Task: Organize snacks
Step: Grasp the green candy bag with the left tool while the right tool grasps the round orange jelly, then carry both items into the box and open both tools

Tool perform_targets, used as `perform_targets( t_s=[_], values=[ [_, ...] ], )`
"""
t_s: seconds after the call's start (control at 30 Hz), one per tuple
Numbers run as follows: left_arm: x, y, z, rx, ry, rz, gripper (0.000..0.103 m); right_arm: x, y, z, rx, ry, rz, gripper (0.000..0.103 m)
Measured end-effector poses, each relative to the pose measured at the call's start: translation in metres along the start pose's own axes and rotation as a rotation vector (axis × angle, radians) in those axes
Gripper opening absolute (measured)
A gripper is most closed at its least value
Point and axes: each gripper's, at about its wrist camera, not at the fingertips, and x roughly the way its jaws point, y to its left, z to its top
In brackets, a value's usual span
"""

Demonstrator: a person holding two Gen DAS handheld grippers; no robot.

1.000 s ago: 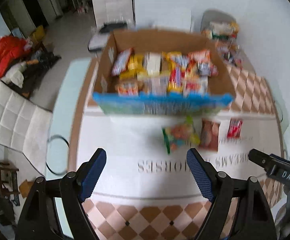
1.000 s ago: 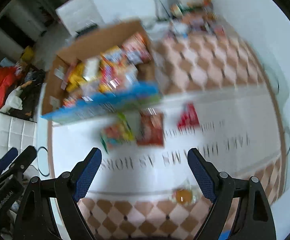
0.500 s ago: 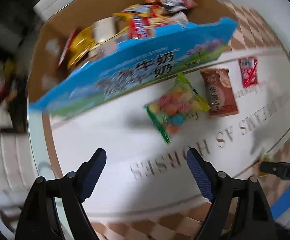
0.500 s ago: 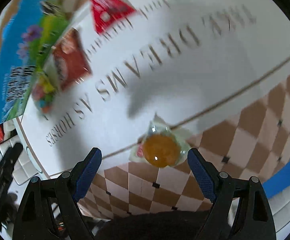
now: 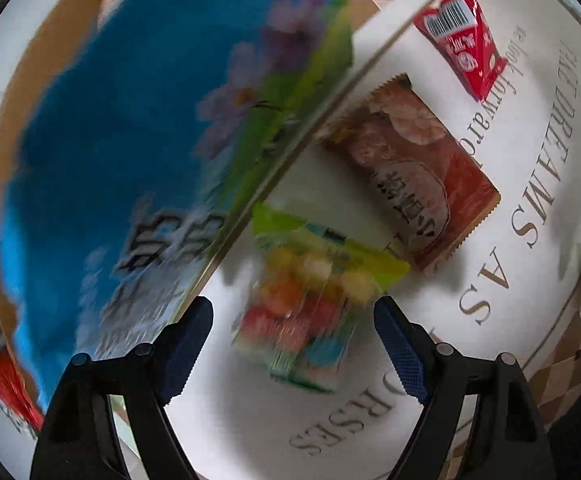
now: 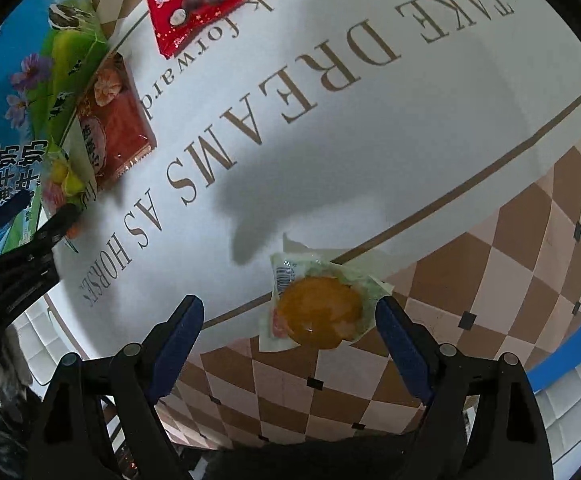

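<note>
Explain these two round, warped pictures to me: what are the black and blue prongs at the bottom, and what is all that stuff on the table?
No robot here: a person holds a two-finger gripper in each hand, and each gripper carries a wide-angle camera looking along its fingers. One picture comes from the left gripper, the other from the right gripper. The blue-padded prongs are their fingers. Both are open and hold nothing.

Between the left one's fingers lies a blurred bag of colourful candies; the right one frames a clear-wrapped orange snack. Also on the printed tablecloth: a brown-red snack packet, a red packet, and a blue-fronted cardboard box for the snacks.
</note>
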Motion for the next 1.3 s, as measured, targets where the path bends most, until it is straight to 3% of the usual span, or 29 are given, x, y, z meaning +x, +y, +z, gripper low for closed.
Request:
perform_targets(
  t_s=[0.07, 0.1, 0.23, 0.4, 0.6, 0.8, 0.87, 0.93, 1.03, 1.2, 1.3],
  values=[
    [0.0, 0.001, 0.004, -0.019, -0.015, -0.031, 0.077, -0.001, 0.001, 0.001, -0.008, 0.004, 0.0, 0.09],
    [-0.002, 0.003, 0.006, -0.046, -0.021, -0.064, 0.064, -0.002, 0.001, 0.0, -0.01, 0.007, 0.004, 0.09],
    [-0.008, 0.013, 0.005, -0.204, -0.01, -0.113, 0.048, -0.007, 0.001, -0.005, -0.005, 0.008, 0.009, 0.09],
    [0.007, 0.026, -0.028, -0.516, 0.13, -0.33, 0.048, -0.002, -0.011, 0.002, 0.027, 0.037, 0.038, 0.09],
    [0.013, 0.022, -0.065, -0.677, 0.164, -0.429, 0.049, 0.012, -0.02, -0.001, 0.039, 0.066, 0.023, 0.09],
    [0.02, 0.022, -0.074, -0.671, 0.141, -0.419, 0.052, 0.016, -0.022, -0.002, 0.037, 0.059, -0.002, 0.085],
    [0.016, 0.017, -0.069, -0.644, 0.133, -0.378, 0.052, 0.013, -0.021, 0.002, 0.022, 0.042, -0.034, 0.08],
    [0.014, 0.01, -0.064, -0.641, 0.124, -0.343, 0.052, 0.01, -0.018, 0.001, 0.01, 0.014, -0.064, 0.065],
    [0.009, -0.002, -0.059, -0.656, 0.111, -0.315, 0.048, 0.005, -0.016, 0.002, -0.006, 0.0, -0.067, 0.063],
    [0.002, -0.02, -0.076, -0.673, 0.107, -0.313, 0.048, 0.002, -0.01, -0.002, -0.034, -0.024, -0.086, 0.061],
    [-0.001, -0.029, -0.089, -0.687, 0.106, -0.336, 0.047, -0.008, 0.008, -0.001, -0.062, -0.054, -0.092, 0.049]
  ],
)
